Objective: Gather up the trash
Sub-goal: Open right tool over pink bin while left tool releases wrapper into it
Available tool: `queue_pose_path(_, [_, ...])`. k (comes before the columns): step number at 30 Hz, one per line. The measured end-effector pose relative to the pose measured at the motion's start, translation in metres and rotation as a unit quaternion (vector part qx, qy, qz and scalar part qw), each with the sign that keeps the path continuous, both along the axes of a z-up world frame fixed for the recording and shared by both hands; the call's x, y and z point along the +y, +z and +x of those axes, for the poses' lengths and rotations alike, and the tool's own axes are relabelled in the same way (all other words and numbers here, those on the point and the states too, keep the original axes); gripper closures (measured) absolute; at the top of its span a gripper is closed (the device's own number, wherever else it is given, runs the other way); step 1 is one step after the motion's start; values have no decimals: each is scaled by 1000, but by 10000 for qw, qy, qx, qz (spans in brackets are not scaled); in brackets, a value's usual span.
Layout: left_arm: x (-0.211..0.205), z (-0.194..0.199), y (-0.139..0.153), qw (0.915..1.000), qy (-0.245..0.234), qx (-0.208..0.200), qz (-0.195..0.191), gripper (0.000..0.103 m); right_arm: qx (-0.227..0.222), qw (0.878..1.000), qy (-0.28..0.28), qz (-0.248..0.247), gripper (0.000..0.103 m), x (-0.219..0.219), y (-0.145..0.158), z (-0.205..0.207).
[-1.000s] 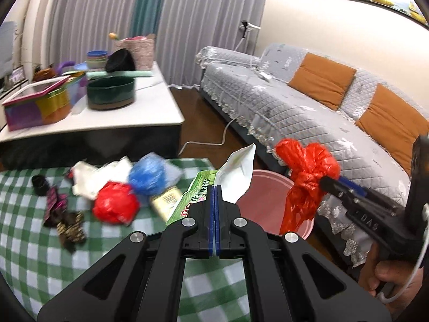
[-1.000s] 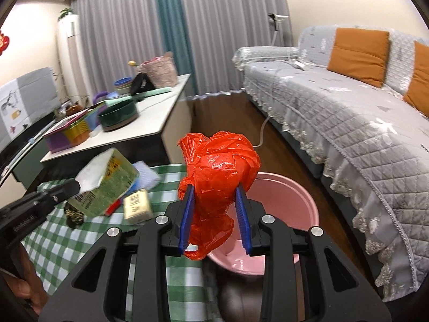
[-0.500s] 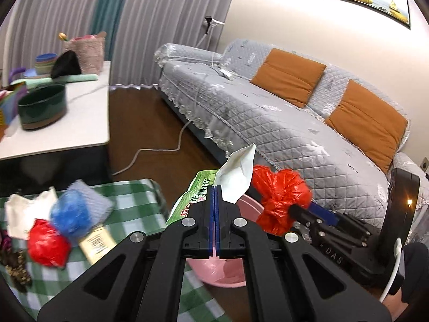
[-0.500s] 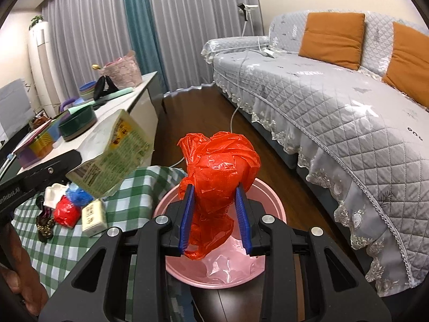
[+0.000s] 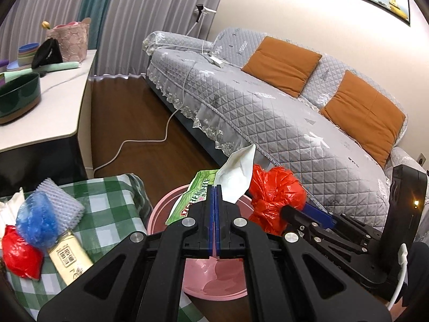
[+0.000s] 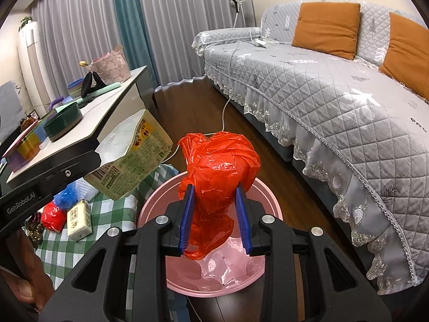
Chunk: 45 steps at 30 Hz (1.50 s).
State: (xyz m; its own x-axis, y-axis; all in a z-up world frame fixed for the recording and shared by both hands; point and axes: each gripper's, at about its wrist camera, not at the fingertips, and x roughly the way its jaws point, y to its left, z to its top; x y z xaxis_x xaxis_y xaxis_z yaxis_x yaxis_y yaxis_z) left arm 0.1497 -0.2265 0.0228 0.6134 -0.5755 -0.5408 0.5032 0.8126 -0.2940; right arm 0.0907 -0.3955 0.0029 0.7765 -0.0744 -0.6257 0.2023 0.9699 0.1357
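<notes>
Trash left on the checked cloth (image 5: 112,214), a small red bag (image 5: 20,252), blue wad (image 5: 37,220) and cream packet (image 5: 71,257), now sits lower and further left in my left view than a second ago. My left gripper (image 5: 215,187) stays clamped on the green wrapper (image 6: 128,158), carried from above the cloth to above the pink bin (image 6: 264,196). My right gripper (image 6: 214,201) keeps squeezing the red plastic bag (image 6: 219,166), now lower over the bin.
</notes>
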Motion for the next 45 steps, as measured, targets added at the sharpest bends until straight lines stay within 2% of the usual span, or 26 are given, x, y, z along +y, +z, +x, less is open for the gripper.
queue_pose_path(3, [-4, 5, -3, 10000, -59, 36, 1, 103, 19, 10000, -8, 25, 72, 0, -1, 2])
queue_pose_path(6, [-8, 8, -6, 9997, -149, 173, 33, 99, 72, 9999, -76, 16, 64, 0, -2, 4])
queue_pose_path(7, [-8, 9, -7, 9997, -139, 215, 45, 88, 95, 9999, -108, 8, 45, -1, -3, 4])
queue_pose_path(8, [-5, 9, -8, 9997, -87, 232, 33, 70, 115, 9998, -175, -16, 40, -2, -3, 4])
queue_pose_path(9, [-2, 7, -7, 9998, -7, 194, 7, 66, 90, 9996, -265, -51, 35, -3, -2, 2])
queue_pose_path(10, [3, 5, -6, 9998, 102, 161, -8, 62, 81, 9995, -313, -71, 35, -4, -2, 2])
queue_pose_path(16, [23, -6, 1, 9994, 312, 163, -17, 62, 72, 9993, -349, -78, 35, -2, 4, 0])
queue_pose_path(27, [75, -50, 26, 9965, 835, -21, 96, 50, -284, 9995, 72, -81, 35, 37, 32, -14])
queue_pose_path(29, [89, -61, 30, 9953, 960, -63, 112, 44, -308, 9994, 160, -55, 35, 45, 36, -18])
queue_pose_path(32, [108, -76, 34, 9936, 1121, -101, 125, 43, -394, 9987, 314, -43, 35, 59, 42, -24])
queue_pose_path(37, [143, -99, 39, 9890, 1446, -210, 230, 36, -492, 9966, 650, -78, 35, 86, 49, -32])
queue_pose_path(41, [179, -111, 40, 9821, 1856, -234, 215, 27, -502, 9949, 858, -139, 35, 103, 49, -34])
queue_pose_path(45, [206, -118, 32, 9746, 2220, -179, 221, 26, -472, 9935, 1025, -128, 35, 118, 45, -32])
